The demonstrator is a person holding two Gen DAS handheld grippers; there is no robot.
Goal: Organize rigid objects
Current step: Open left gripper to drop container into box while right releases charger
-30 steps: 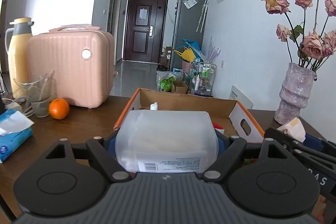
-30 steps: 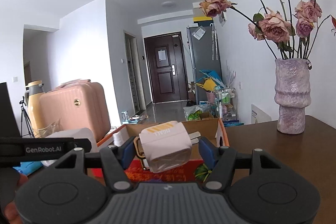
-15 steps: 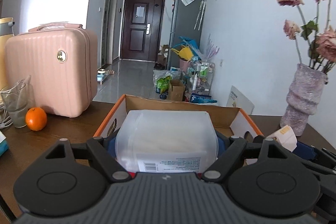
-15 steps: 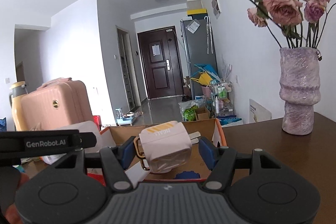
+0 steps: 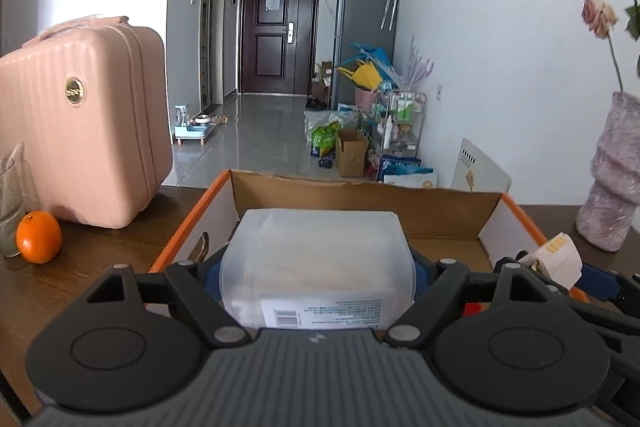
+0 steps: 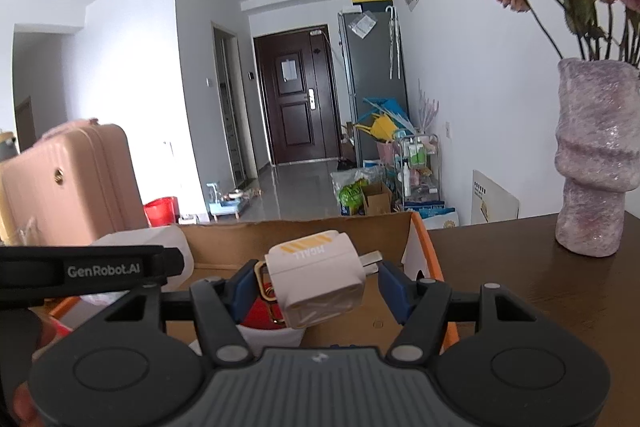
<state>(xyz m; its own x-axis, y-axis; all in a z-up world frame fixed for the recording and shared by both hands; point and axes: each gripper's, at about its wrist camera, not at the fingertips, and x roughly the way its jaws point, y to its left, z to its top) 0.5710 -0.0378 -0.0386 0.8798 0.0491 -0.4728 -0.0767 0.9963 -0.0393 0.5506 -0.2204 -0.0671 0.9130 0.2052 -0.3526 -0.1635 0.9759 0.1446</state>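
My left gripper (image 5: 318, 269) is shut on a translucent white plastic box (image 5: 320, 251) with a barcode label, held over the near end of an orange-rimmed cardboard box (image 5: 360, 189). My right gripper (image 6: 316, 287) is shut on a pale plug adapter (image 6: 316, 283) with yellow stripes; a gold clip sits at its left side and its prongs point right. It hangs over the right half of the same cardboard box (image 6: 304, 235). The left view shows the adapter (image 5: 554, 257) at the right; the right view shows the white box (image 6: 140, 241) at the left.
On the brown table, a pink suitcase (image 5: 80, 123), an orange (image 5: 39, 242) and a glass cup (image 5: 10, 203) stand left of the cardboard box. A purple vase (image 6: 592, 155) with dried roses stands to its right. Something red (image 6: 260, 313) lies inside the box.
Both grippers moved forward and a little down toward the cardboard box, each keeping its load. The suitcase slid left and the vase slid right in view.
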